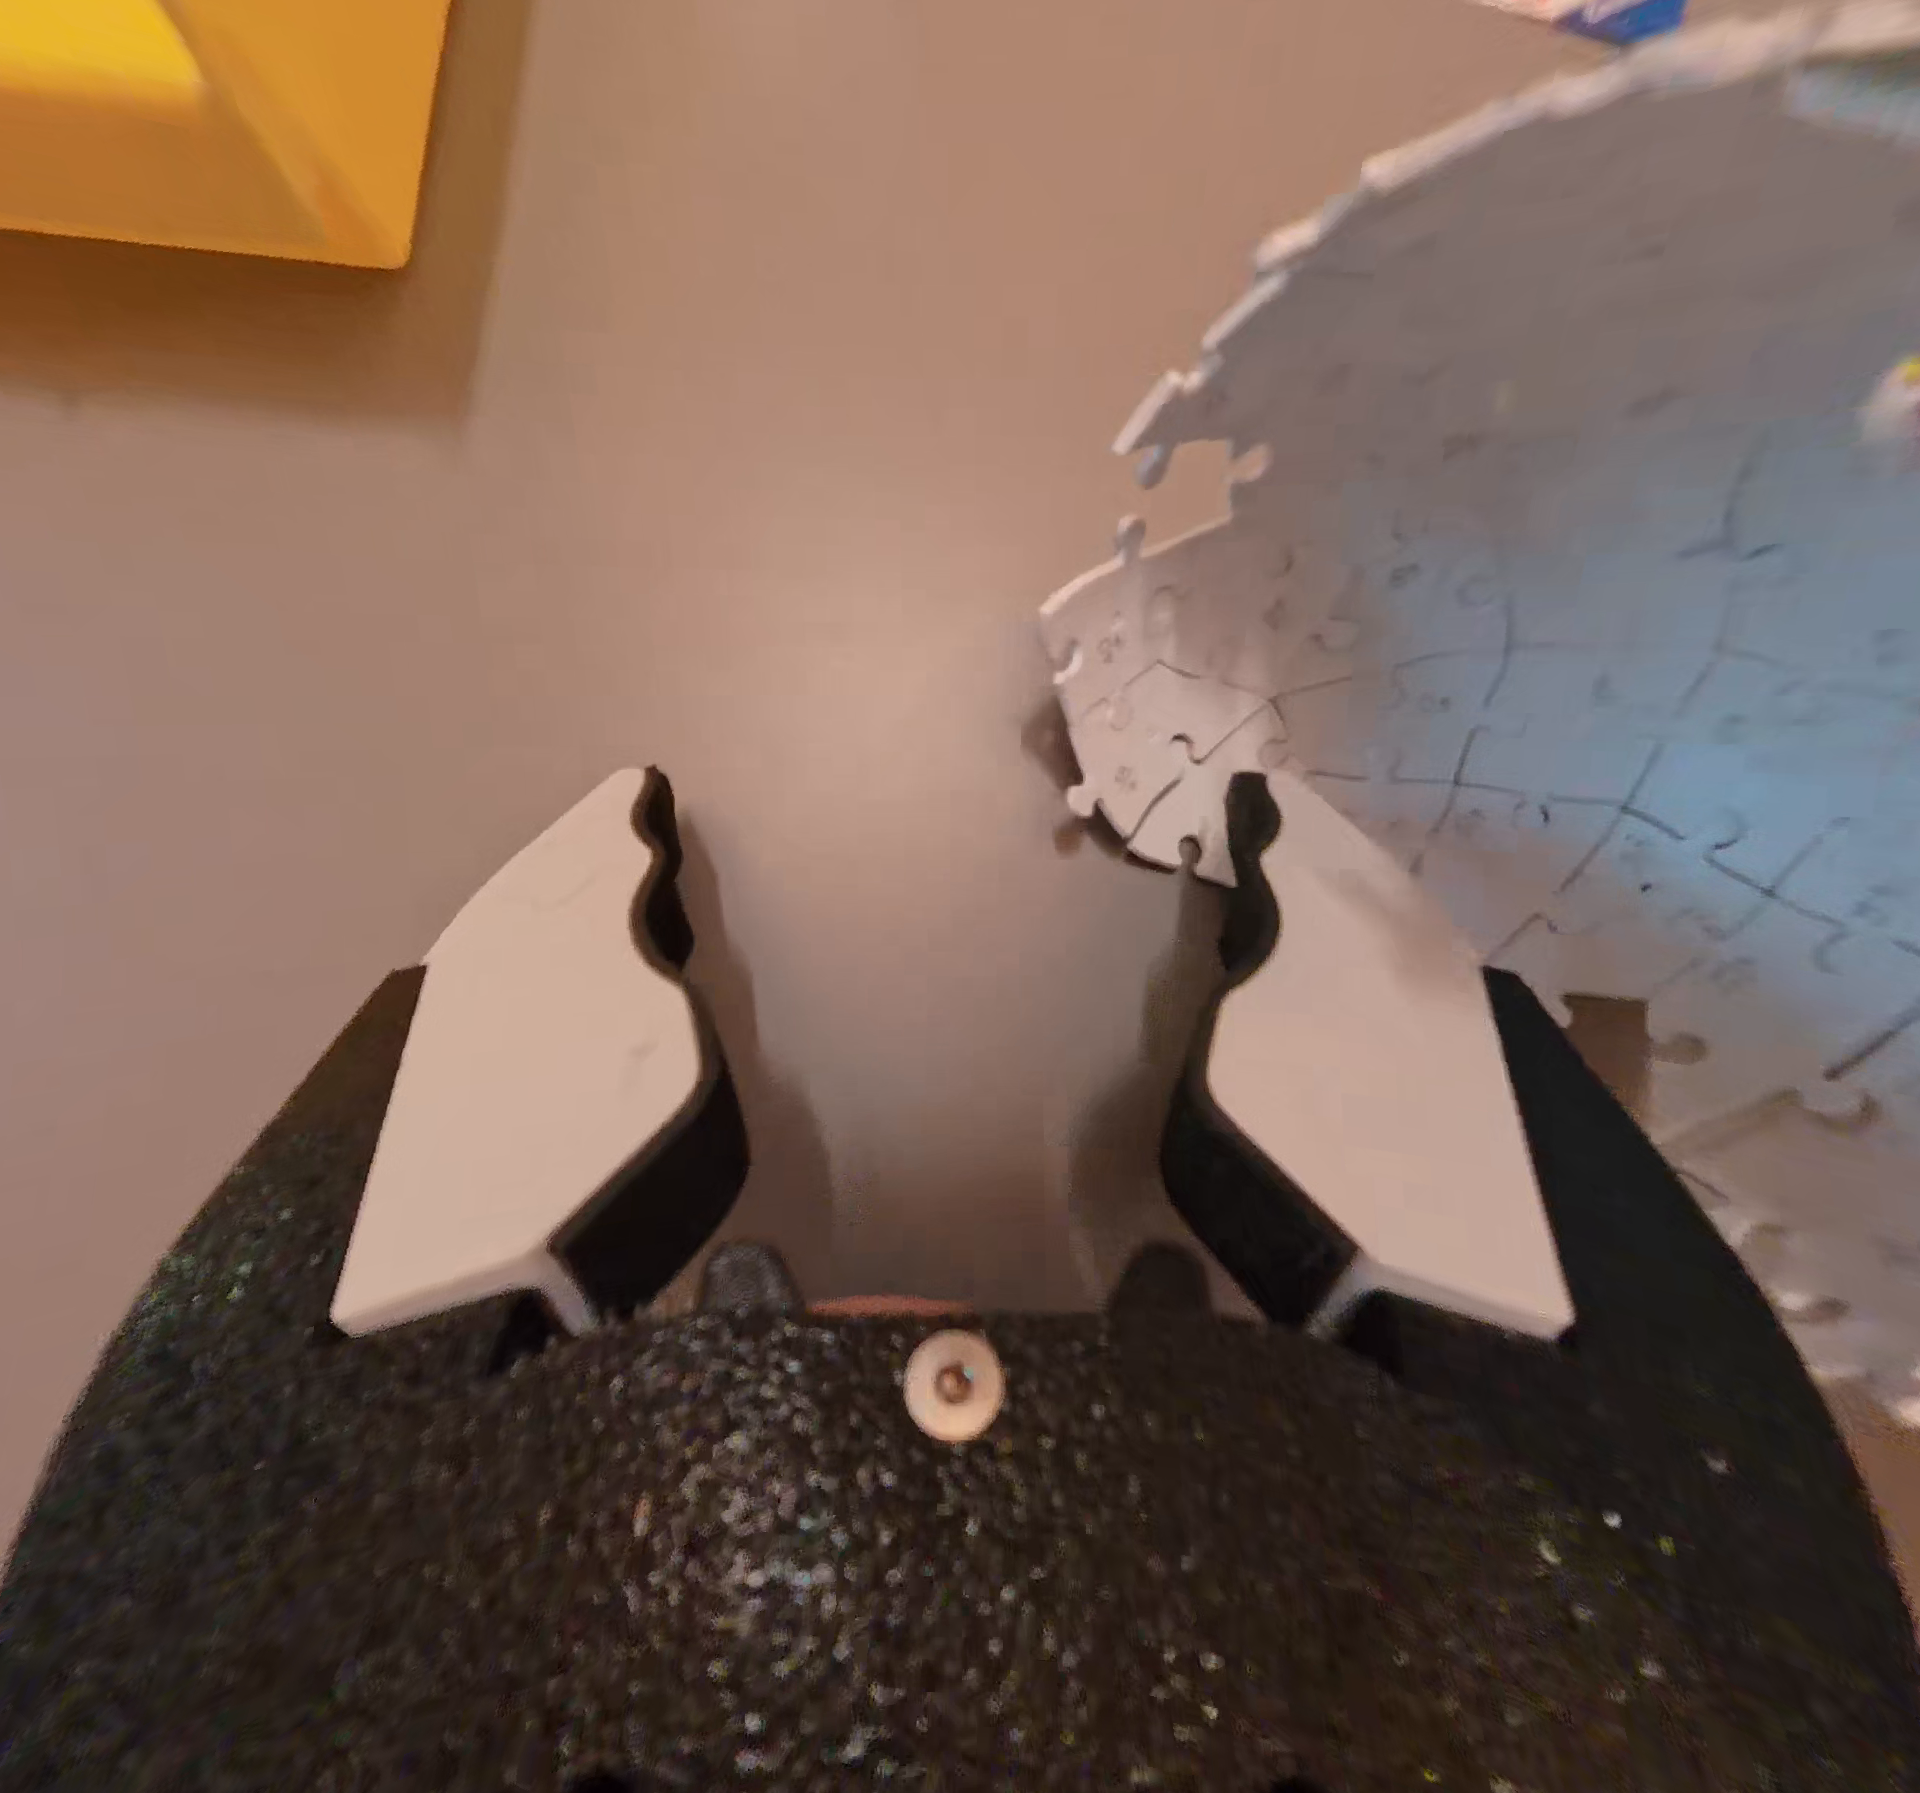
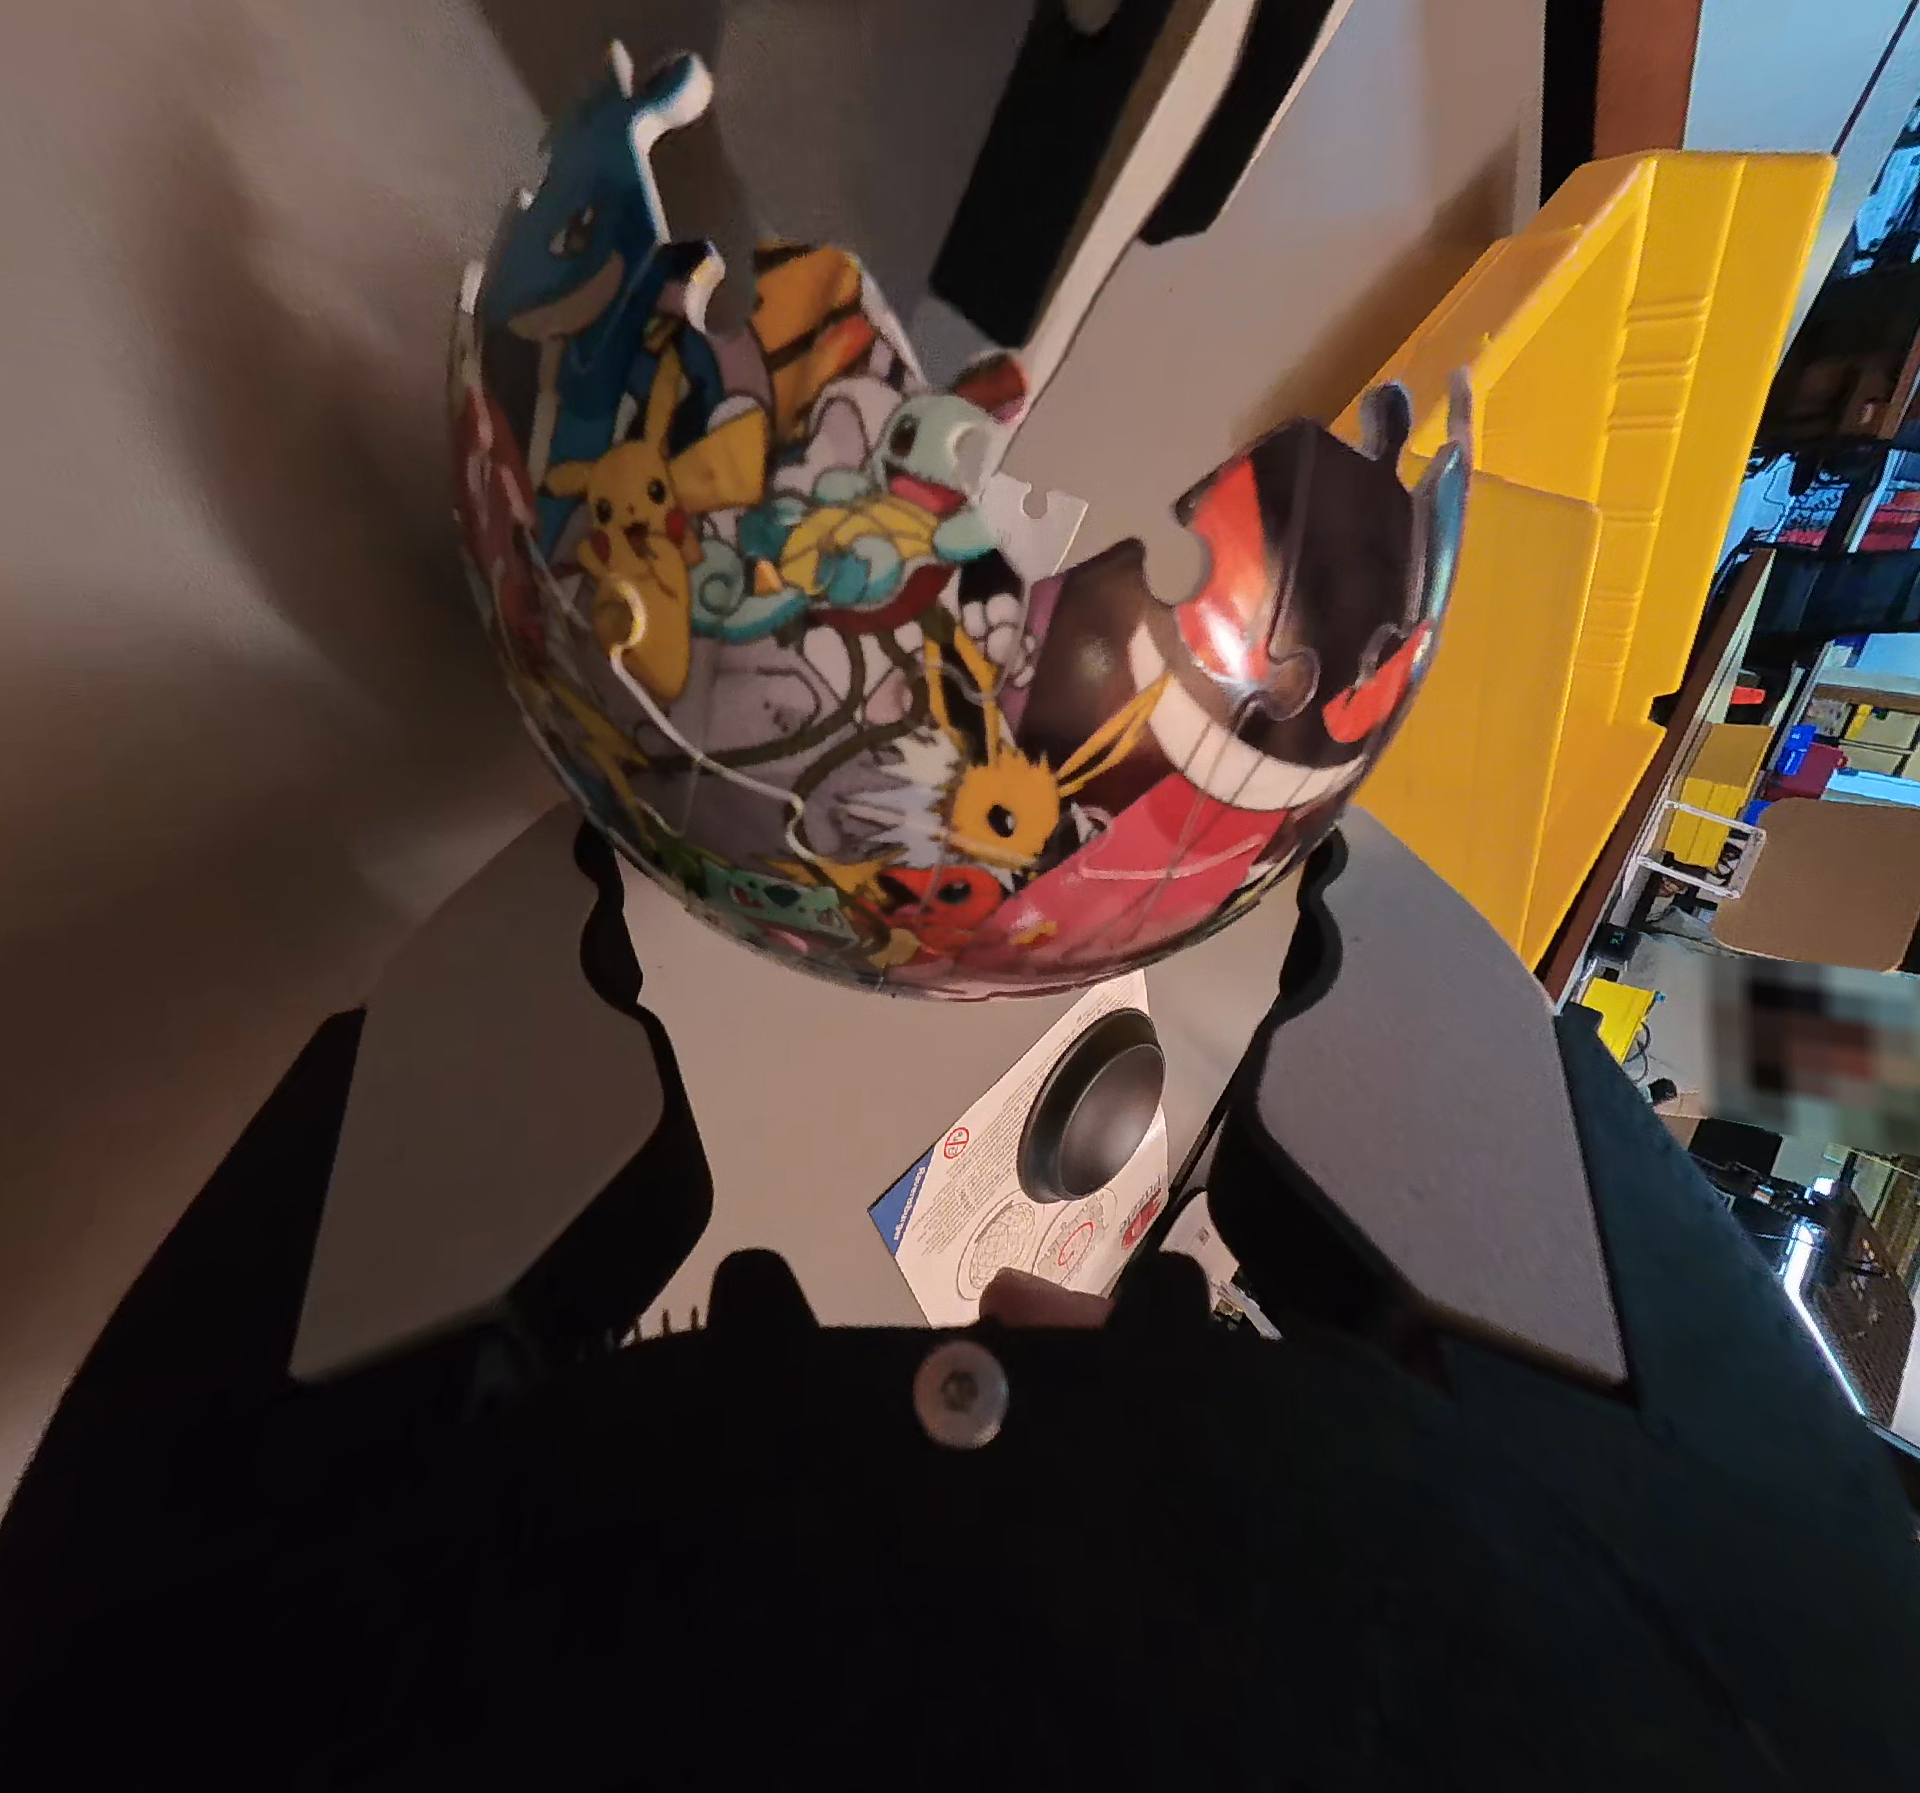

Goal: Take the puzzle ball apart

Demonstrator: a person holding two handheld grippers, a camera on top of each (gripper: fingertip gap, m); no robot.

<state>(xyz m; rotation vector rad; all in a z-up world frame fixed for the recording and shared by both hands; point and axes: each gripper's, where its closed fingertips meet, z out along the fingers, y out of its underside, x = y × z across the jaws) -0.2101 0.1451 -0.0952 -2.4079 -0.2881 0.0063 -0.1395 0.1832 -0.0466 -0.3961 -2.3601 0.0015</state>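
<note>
The puzzle ball (image 2: 935, 621) is up off the table, a half-open shell with cartoon creatures printed all over its outside, and its bottom sits squeezed between the two fingertips of the right gripper (image 2: 956, 870), which is clamped on it. The top rim is jagged, with knobs and gaps where pieces are missing, and one tall blue piece (image 2: 634, 154) sticks up on the far left of that rim. From the left wrist view we are looking into the ball's pale inside (image 1: 1558, 600), plain white and bluish with the piece seams showing.

The left gripper (image 1: 956, 808) stands spread wide with nothing between its fingers; its right fingertip (image 1: 1247, 808) is right against the ragged edge of the shell, though whether it actually touches is hard to say. In the right wrist view that same left gripper (image 2: 1122, 216) reaches down from above, behind the shell.

Below the ball, on the grey table (image 1: 810, 393), lies a printed leaflet (image 2: 997, 1182) with a dark round stand (image 2: 1091, 1109) resting on it. A yellow bin (image 2: 1621, 517) sits off to the side of the table, and cluttered shelves (image 2: 1829, 600) fill the background beyond it
</note>
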